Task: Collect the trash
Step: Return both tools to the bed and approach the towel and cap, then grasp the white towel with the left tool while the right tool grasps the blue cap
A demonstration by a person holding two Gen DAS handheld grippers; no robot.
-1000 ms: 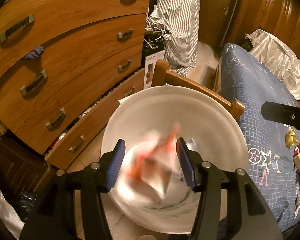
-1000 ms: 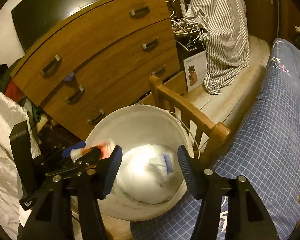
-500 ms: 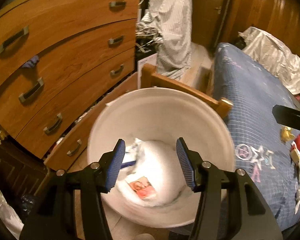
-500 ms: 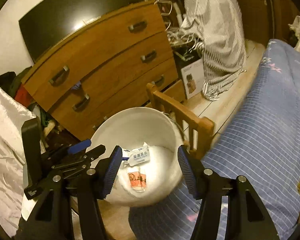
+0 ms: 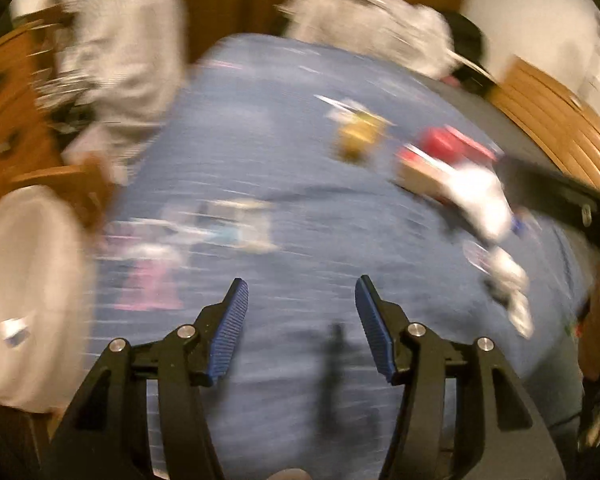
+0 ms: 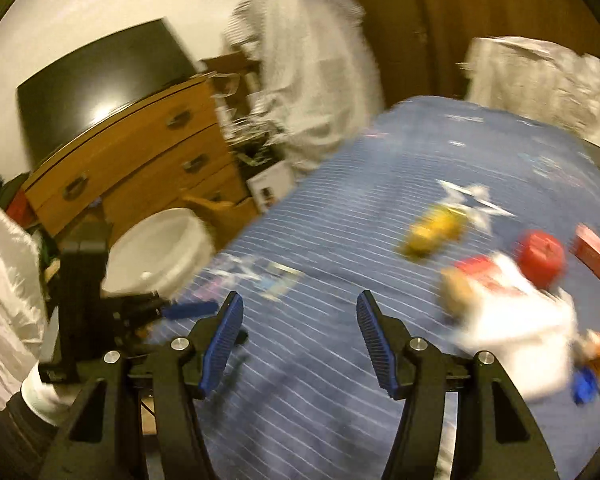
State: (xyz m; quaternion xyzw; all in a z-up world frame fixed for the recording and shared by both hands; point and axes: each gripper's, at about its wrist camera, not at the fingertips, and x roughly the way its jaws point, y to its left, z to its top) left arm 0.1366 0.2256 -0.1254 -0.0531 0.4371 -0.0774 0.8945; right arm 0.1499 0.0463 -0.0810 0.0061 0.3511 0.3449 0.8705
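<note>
Both views are motion-blurred. My left gripper (image 5: 300, 300) is open and empty over the blue bed cover (image 5: 284, 160). My right gripper (image 6: 298, 316) is open and empty over the same cover (image 6: 380, 184). Trash lies on the bed to the right: a yellow wrapper (image 5: 358, 134) (image 6: 432, 230), red packets (image 5: 448, 146) (image 6: 540, 254) and white crumpled paper (image 5: 480, 196) (image 6: 516, 316). The white bucket (image 5: 24, 280) (image 6: 160, 248) stands at the left beside the bed with trash in it. The left gripper also shows in the right wrist view (image 6: 188, 310).
A wooden chest of drawers (image 6: 132, 156) stands at the left behind the bucket. A striped shirt (image 6: 312, 68) hangs by it. A wooden chair back (image 5: 68, 184) sits between bucket and bed. A crumpled light sheet (image 5: 372, 28) lies at the bed's far end.
Both grippers have swung right, from above the bucket to over the bed. The orange-and-white trash that the left gripper dropped now lies in the bucket.
</note>
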